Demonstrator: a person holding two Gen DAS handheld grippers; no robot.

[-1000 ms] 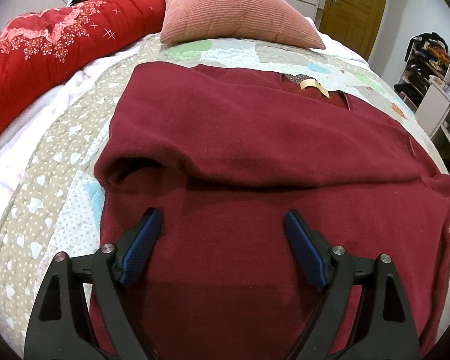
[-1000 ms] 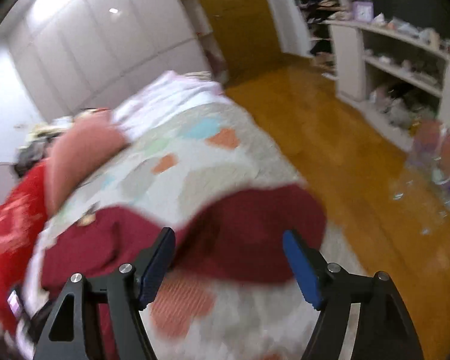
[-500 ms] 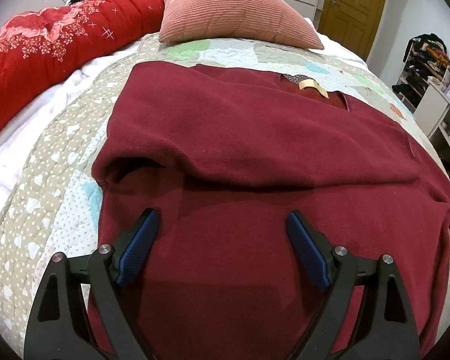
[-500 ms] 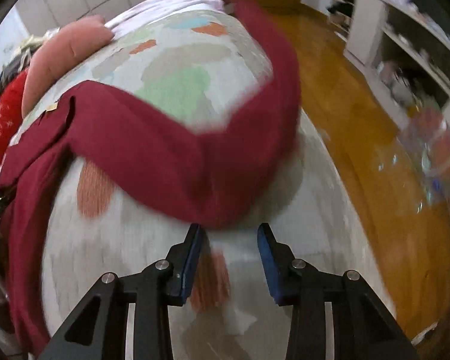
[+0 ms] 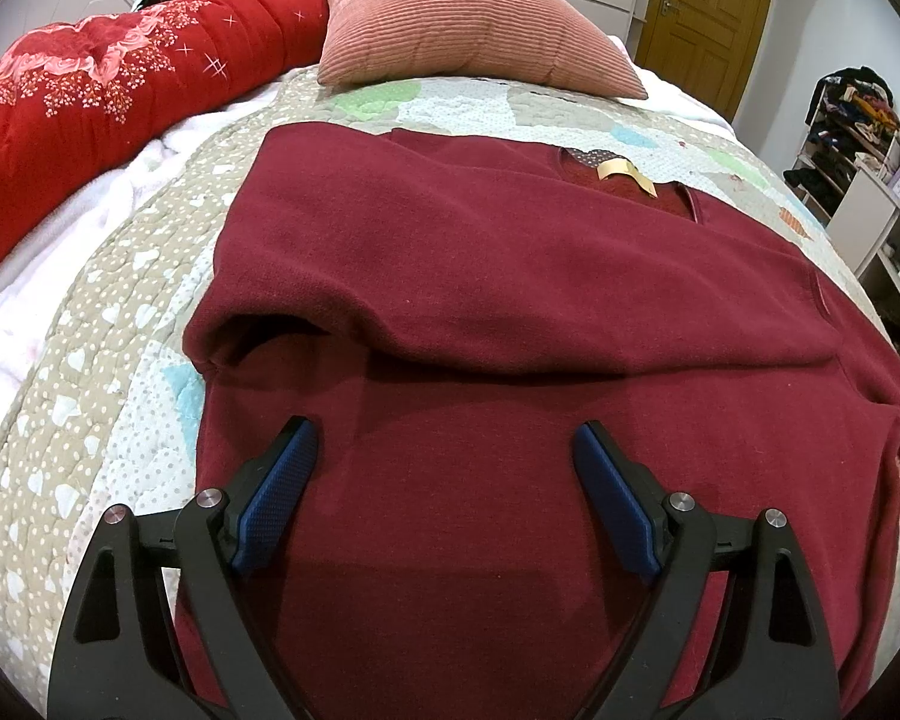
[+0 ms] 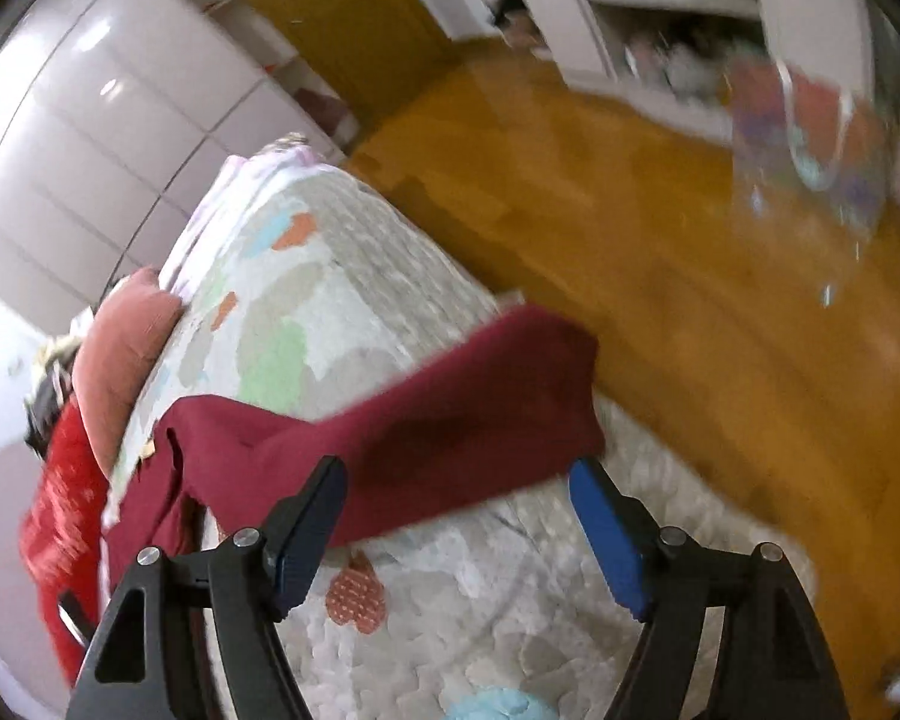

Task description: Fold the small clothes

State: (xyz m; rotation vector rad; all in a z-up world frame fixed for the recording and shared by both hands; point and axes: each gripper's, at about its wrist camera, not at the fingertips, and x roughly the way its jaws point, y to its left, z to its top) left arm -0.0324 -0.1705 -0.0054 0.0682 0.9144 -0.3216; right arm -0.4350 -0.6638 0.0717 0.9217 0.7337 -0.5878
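On the bed's left edge a red quilted comforter (image 5: 90,90) with pale flower print lay rolled beside a ribbed pink cushion (image 5: 468,24) at the head. The left claw (image 5: 444,480) stood with its blue textured pads wide apart over the maroon sweater (image 5: 480,276), nothing between them. The sweater, soft fleecy knit, was spread flat on the patchwork quilt (image 5: 90,372), one sleeve folded across its body; a tan neck label (image 5: 621,171) showed no readable writing. Toward the bed's right edge the right claw (image 6: 459,501), jaws opening, gripped nothing; the other sleeve (image 6: 450,420) lay just beyond its tips.
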